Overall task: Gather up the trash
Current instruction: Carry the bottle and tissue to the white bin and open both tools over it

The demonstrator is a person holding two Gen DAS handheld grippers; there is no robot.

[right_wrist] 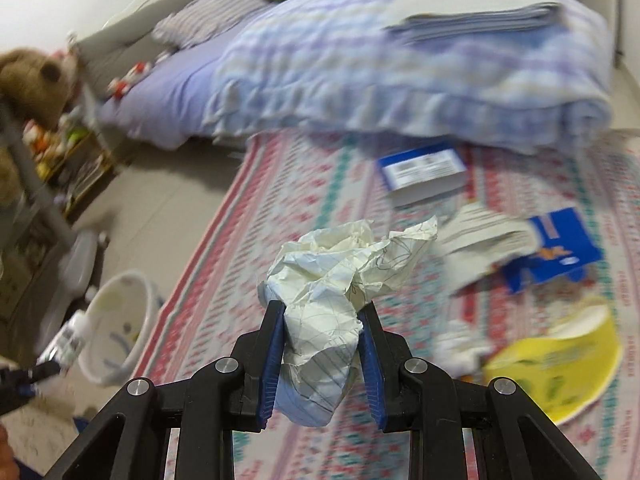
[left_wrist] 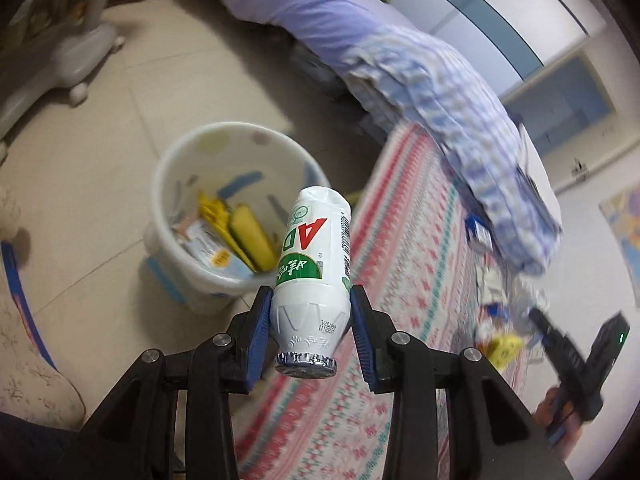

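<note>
Your left tongs [left_wrist: 311, 300] are clamped on a white plastic drink bottle with a green and red label [left_wrist: 310, 264]. It is held upside down: the crimped foil cap faces the camera, and the blue ribbed pads press its ribbed shoulder on both sides. The label print is inverted; only the red "AD" reads clearly.

Beyond and left of the bottle, a white round plastic bin with pale dots and blue marks [left_wrist: 180, 184] stands on the beige tiled floor [left_wrist: 120, 128]. Inside lie yellow wrappers [left_wrist: 248, 236] and a printed packet, partly hidden by the bottle and the bin wall. From your right wrist view the bin is smeared by blur at the lower left, with the bottle beside it barely legible.

Your right tongs [right_wrist: 323, 312] grip a crumpled ball of lined cream paper [right_wrist: 340, 280]. Its lower part is pinched between the pads, and its loose, creased folds stand above them. Pencil lines show on it, but no words can be made out.

Behind the paper, the red, pink and teal patterned bed sheet [right_wrist: 280, 200] carries a closed blue and white book [right_wrist: 424, 172], an open blue-covered book lying face down [right_wrist: 552, 248], a white crumpled scrap [right_wrist: 460, 352] and a flat yellow plastic wrapper [right_wrist: 560, 368]. All four are blurred. The folded blue checked quilt [right_wrist: 400, 80] covers the far bed, and its right end is cut off.
</note>
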